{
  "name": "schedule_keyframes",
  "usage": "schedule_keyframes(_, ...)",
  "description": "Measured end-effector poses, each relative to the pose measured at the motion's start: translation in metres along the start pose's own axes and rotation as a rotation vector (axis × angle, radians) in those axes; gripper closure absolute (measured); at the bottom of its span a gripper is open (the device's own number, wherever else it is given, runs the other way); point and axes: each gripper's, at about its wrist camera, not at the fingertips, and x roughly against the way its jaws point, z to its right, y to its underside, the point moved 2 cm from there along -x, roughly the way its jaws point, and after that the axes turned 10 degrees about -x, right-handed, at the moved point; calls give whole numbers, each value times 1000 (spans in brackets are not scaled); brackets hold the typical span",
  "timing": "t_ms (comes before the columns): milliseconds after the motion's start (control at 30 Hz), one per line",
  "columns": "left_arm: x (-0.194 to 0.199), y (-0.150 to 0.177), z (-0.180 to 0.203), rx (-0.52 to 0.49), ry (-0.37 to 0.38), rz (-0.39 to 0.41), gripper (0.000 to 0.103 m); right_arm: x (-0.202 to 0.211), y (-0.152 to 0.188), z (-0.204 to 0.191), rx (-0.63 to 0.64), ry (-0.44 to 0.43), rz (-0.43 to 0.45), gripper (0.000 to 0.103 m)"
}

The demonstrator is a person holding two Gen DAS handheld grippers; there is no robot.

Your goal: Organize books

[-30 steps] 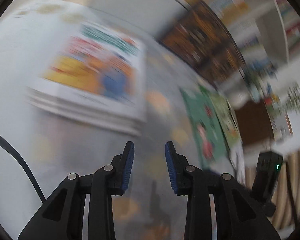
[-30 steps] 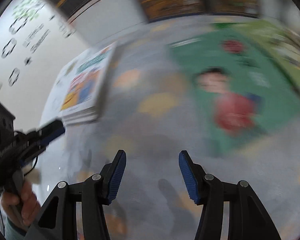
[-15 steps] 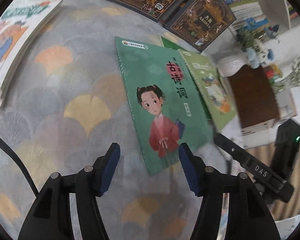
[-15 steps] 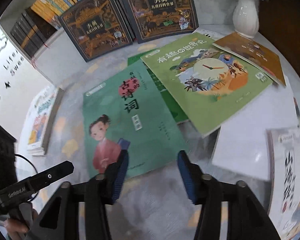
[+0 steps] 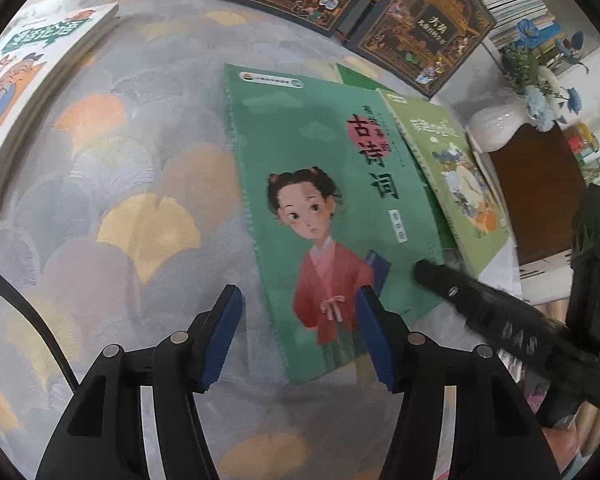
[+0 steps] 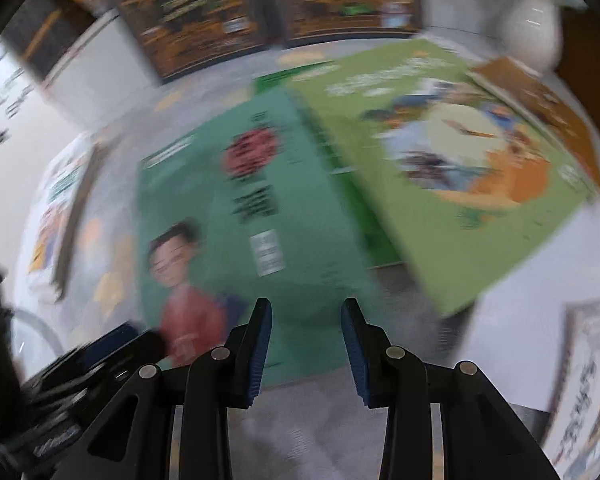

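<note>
A green book (image 5: 332, 200) with a girl in a red robe on its cover lies flat on the patterned rug (image 5: 140, 220). My left gripper (image 5: 298, 298) hovers open over the book's near left corner, and that corner shows between the fingers. My right gripper (image 5: 480, 308) reaches in from the right over the book's near right corner. In the blurred right wrist view the green book (image 6: 240, 208) fills the middle. The right gripper (image 6: 306, 312) sits above its near edge with its jaws closing, a gap still between the pads. The left gripper (image 6: 100, 356) shows at lower left.
A light green book (image 6: 440, 152) overlaps the green one on the right, and a brown book (image 6: 540, 100) lies beyond it. A stack of books (image 5: 28, 92) sits at far left. Dark ornate books (image 5: 420, 28) lean at the back. A white vase (image 5: 496, 124) stands by a brown cabinet (image 5: 540, 192).
Both grippers have swung from the stack at the left across to the green book and come closer to it. The left jaws have widened; the right jaws have narrowed.
</note>
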Motion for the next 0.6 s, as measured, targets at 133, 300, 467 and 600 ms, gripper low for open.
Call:
schedule_keyframes(133,3,8,2,23,-3,18,47,7,18,-4,26,-4,30,68)
schedule_keyframes(300,7,18,3,26,-9,3,47,8,10,29,-113,40,48,67)
schedule_keyframes(467,7,18,3,51,-9,-5,47,-4,1,26,-62,65,40,46)
schedule_keyframes(600,3,13,2,44,-1,0,46,-6,-3,33,-83,16,47,50)
